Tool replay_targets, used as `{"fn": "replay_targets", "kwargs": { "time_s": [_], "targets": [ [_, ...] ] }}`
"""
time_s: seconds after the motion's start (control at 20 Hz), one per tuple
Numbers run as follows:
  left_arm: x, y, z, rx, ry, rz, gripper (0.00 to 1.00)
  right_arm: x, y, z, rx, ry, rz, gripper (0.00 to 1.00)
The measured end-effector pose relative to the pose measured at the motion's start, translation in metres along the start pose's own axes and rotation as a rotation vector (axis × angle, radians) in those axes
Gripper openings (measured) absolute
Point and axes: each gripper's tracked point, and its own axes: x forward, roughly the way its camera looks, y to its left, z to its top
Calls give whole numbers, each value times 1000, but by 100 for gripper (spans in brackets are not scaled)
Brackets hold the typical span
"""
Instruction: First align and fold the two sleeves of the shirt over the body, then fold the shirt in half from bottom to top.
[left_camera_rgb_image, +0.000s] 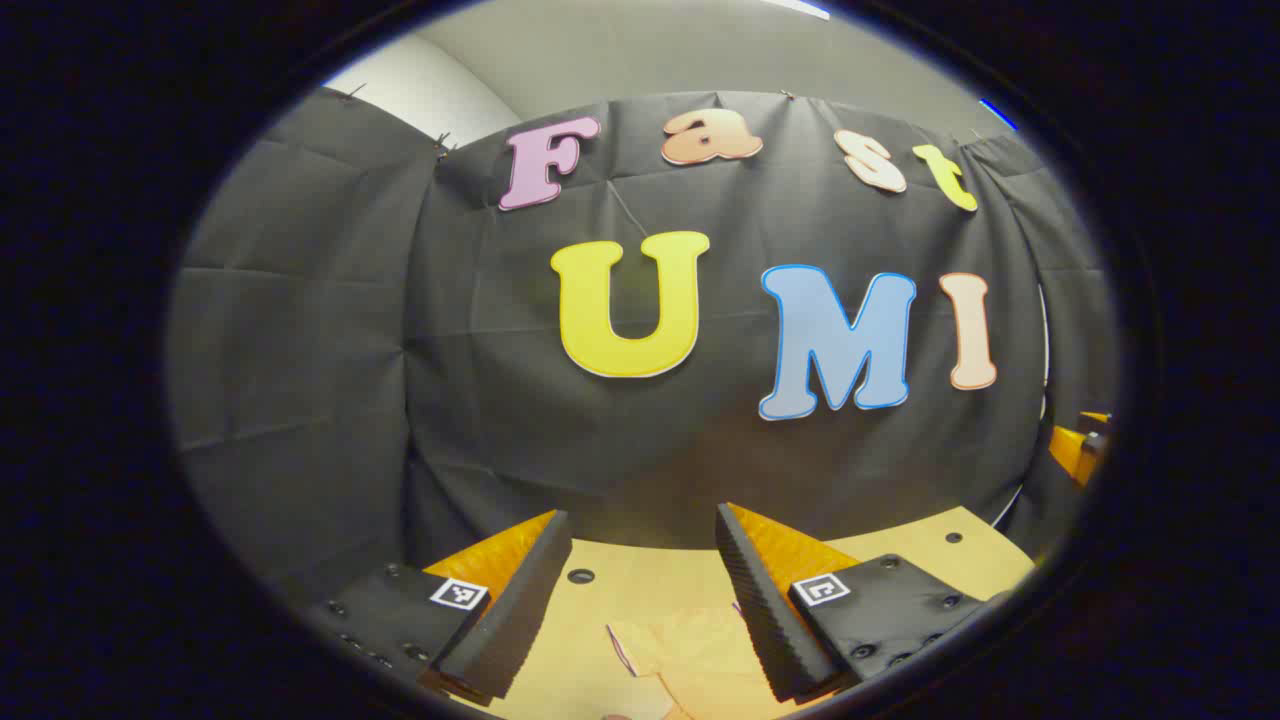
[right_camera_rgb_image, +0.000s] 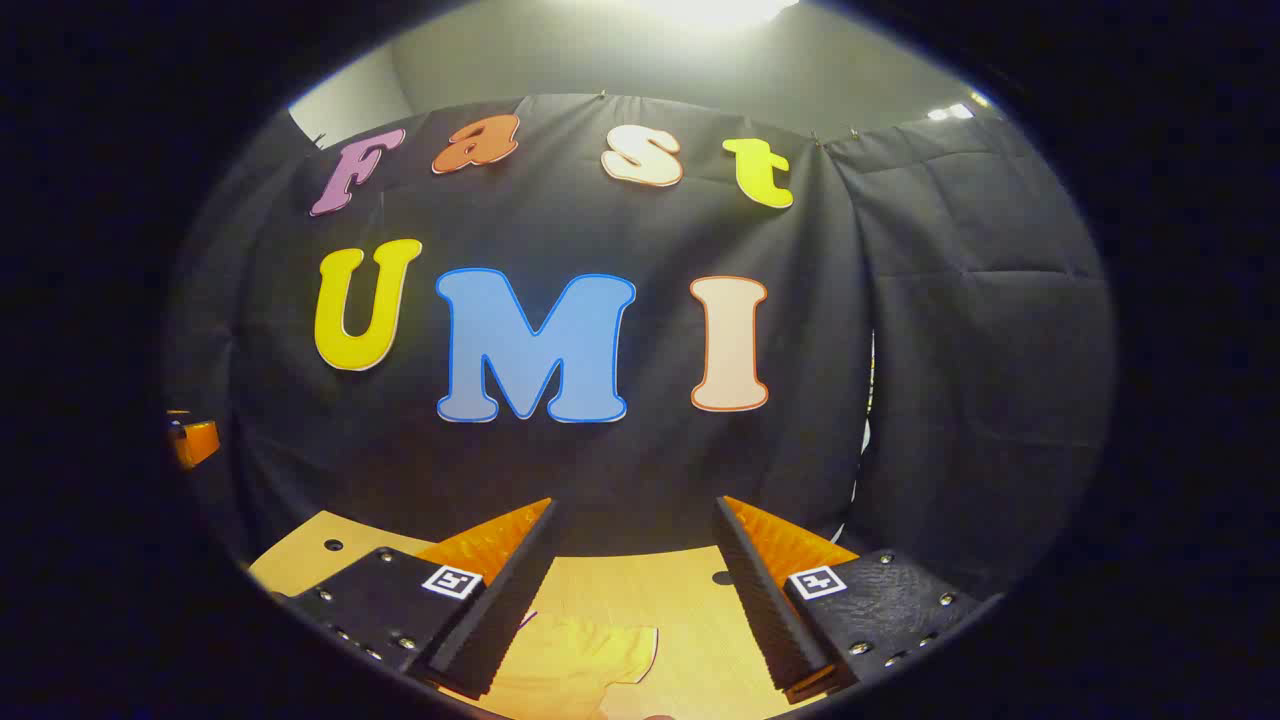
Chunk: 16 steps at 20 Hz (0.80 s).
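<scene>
Tongs (left_camera_rgb_image: 640, 545) (right_camera_rgb_image: 635, 535) level, agape, above shirt (left_camera_rgb_image: 690, 655) (right_camera_rgb_image: 575, 655).

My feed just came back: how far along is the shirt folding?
Nothing looks folded yet. Both the left gripper and the right gripper hang open above the table, gripping nothing. A pale sleeve lies flat below. Both sleeve folds and the bottom-to-top fold remain.

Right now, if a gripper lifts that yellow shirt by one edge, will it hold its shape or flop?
Probably flop: the shirt lies flat on the table with soft wrinkles, like thin cloth. It looks light, so one pinch should lift it. On that smooth wood it may slide when pushed.
</scene>
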Motion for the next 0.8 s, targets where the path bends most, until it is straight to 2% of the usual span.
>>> {"fn": "replay_targets", "kwargs": {
  "time_s": [0.6,0.7,0.8],
  "targets": [
    [-12,-11,3,8,12,-4,95,1,7,-10,-14,29,38,96],
    [-14,-13,4,11,10,-8,94,3,5,-25,-17,58,38,96],
    [-15,-16,6,14,9,-13,94,12,4,-57,-51,112,34,96]
  ]
}}
